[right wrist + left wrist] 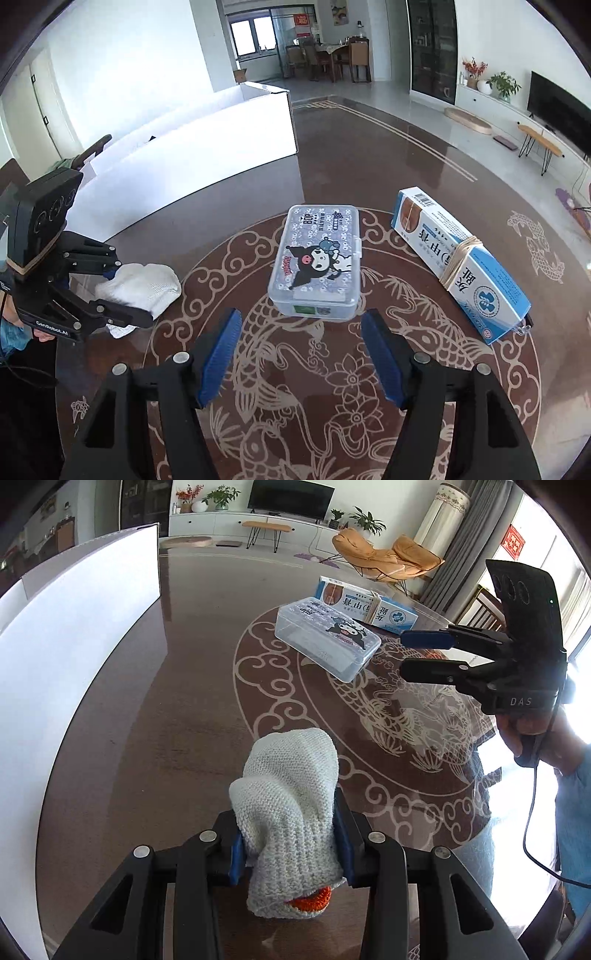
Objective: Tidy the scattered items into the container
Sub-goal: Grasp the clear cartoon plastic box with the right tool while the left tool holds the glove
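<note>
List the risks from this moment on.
1. The left gripper pinches the knitted cloth low down; its loose upper part may snag the white container wall.
2. The open right gripper faces the clear plastic box, which could slide on the glossy table.

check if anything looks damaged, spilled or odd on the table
Nothing spilled or broken. The one oddity: the blue carton is bound round its middle with rubber bands. The clear case lies flat and shut; the knit cloth is bunched in the left gripper.
</note>
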